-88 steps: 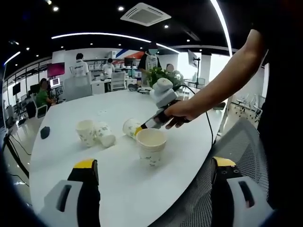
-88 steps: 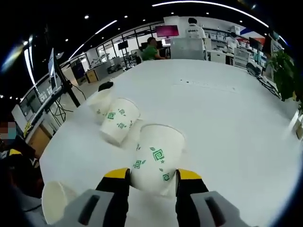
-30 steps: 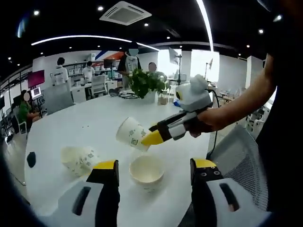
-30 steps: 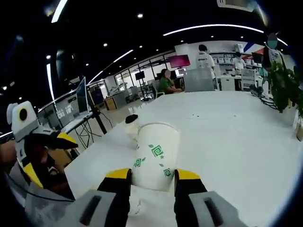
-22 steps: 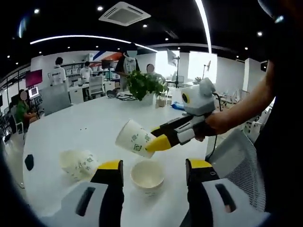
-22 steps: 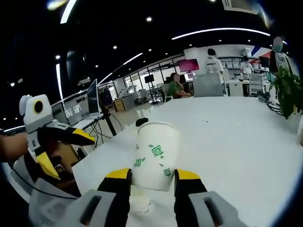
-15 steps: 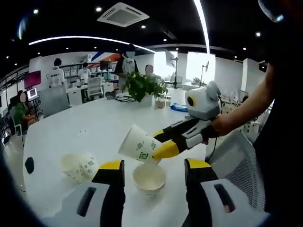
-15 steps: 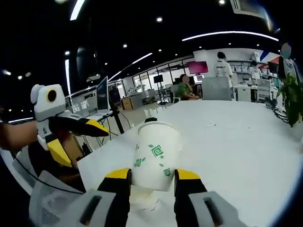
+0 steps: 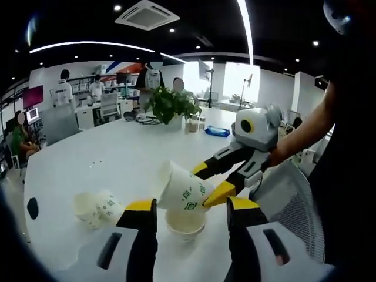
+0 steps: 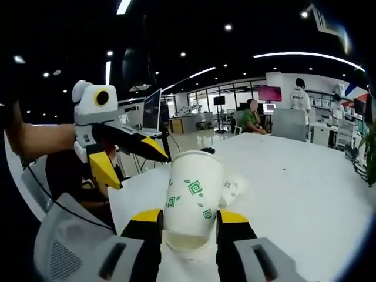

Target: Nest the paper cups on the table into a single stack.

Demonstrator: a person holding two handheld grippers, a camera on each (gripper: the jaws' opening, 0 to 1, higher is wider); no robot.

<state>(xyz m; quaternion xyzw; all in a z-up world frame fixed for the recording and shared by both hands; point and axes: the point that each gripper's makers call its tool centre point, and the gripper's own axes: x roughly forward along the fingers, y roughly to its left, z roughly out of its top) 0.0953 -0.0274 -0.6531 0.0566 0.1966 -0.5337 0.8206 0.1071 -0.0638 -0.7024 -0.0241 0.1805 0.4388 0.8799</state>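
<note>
An upright paper cup stands on the white table, between the jaws of my left gripper, which is open and not touching it. My right gripper comes in from the right, shut on a second cup with a green pattern. That cup is tilted, and its base dips into the mouth of the standing one. In the right gripper view the held cup sits between the jaws of my right gripper, just above the lower cup's rim. The left gripper hangs open at the left. Two more cups lie on their sides.
A mesh chair stands at the table's near edge. A potted plant and a blue item sit at the far side, a small black object at the left. People work at desks behind.
My right gripper has swung the held cup down and more upright, from above the table onto the standing cup's mouth. My left gripper's jaws have drawn closer around the standing cup.
</note>
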